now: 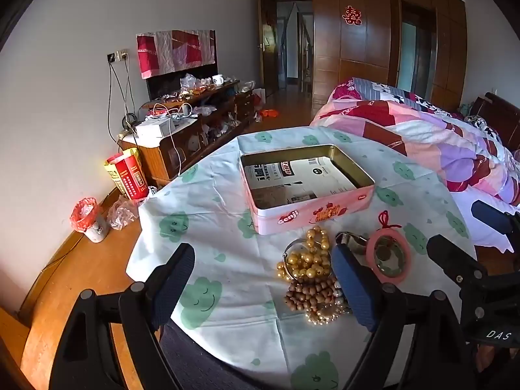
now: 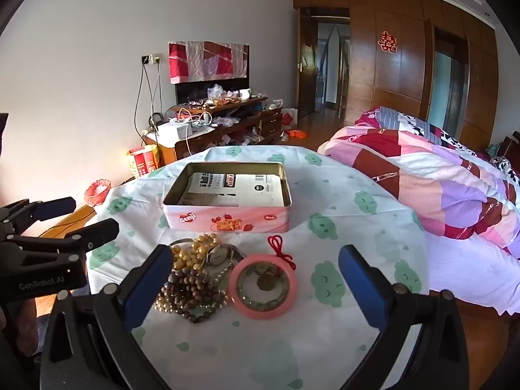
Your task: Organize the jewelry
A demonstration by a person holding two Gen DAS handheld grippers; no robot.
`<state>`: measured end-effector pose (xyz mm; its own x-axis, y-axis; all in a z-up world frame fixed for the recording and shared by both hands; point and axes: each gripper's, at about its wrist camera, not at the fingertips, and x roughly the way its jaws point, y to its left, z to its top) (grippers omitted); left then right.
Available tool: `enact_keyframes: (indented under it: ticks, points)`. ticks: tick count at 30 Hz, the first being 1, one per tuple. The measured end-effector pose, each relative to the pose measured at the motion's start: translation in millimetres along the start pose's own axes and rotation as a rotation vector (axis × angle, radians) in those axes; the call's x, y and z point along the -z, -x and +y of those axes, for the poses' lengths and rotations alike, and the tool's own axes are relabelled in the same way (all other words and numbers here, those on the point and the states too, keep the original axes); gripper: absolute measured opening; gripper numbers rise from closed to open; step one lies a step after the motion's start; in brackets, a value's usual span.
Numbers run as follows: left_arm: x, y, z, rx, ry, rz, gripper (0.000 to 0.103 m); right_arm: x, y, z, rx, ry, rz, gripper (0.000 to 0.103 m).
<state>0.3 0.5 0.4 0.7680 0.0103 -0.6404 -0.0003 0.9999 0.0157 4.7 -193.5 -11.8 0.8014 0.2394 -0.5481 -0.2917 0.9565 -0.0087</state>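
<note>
An open pink tin box [image 1: 305,191] [image 2: 227,208] with printed paper inside stands on the round table. In front of it lies a jewelry pile: yellow bead strand [image 1: 308,260] [image 2: 190,253], brown wooden bead strand [image 1: 308,294] [image 2: 191,284], a metal bangle [image 2: 224,255], and a pink ring holding a green bracelet [image 1: 388,258] [image 2: 263,286] with a red cord. My left gripper [image 1: 263,287] is open, just left of the pile. My right gripper [image 2: 255,287] is open, straddling the pile and pink ring, above the cloth.
The table wears a white cloth with green clouds [image 1: 208,201] [image 2: 357,227]. A bed with a patchwork quilt [image 2: 438,182] lies right. A cluttered wooden cabinet [image 1: 191,123] and a red-lined bin [image 1: 87,219] stand left by the wall.
</note>
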Motion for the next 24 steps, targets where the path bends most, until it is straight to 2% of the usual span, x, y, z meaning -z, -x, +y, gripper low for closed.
enact_keyframes:
  ticks: [3,4,24]
  points:
    - [-1.9,-3.9,-3.6,-0.013,-0.012,0.014,0.086,0.2,-1.2,-1.3,-0.002,-0.003,0.000,0.103]
    - [0.6,1.0,-1.5,-0.006,-0.007,-0.019,0.086,0.3,-1.5,-1.0,-0.003,-0.004,0.003,0.103]
    - [4.8,-3.0,-2.1,-0.010,-0.013,-0.004,0.086,3.7,-6.3,1.6,-0.027,-0.012,0.021,0.103]
